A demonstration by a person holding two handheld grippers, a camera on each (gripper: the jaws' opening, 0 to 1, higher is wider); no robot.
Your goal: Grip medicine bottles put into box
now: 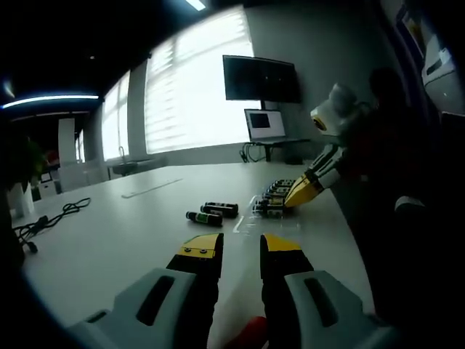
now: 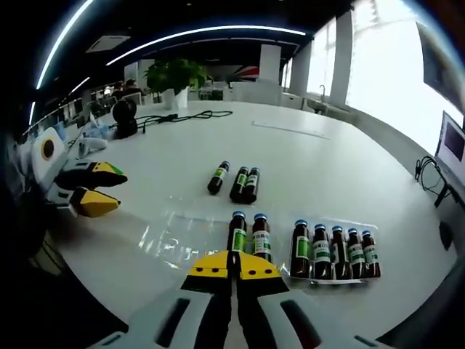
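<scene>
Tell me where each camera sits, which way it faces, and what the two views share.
Left gripper view: rides the left gripper, jaws apart, looking along the white table toward windows and a monitor; the right gripper enters from the right.
Right gripper view: rides the right gripper, jaws together, above the clear tray of bottles; the left gripper shows at left.
Shared: three loose bottles lying on the table.

The labels on the upright medicine bottles in the clear box were too small to read in the right gripper view. The lower parts of two bottles were hidden behind the right gripper. In the left gripper view, the right gripper covered part of that far row, and the monitor showed only a dark screen.
</scene>
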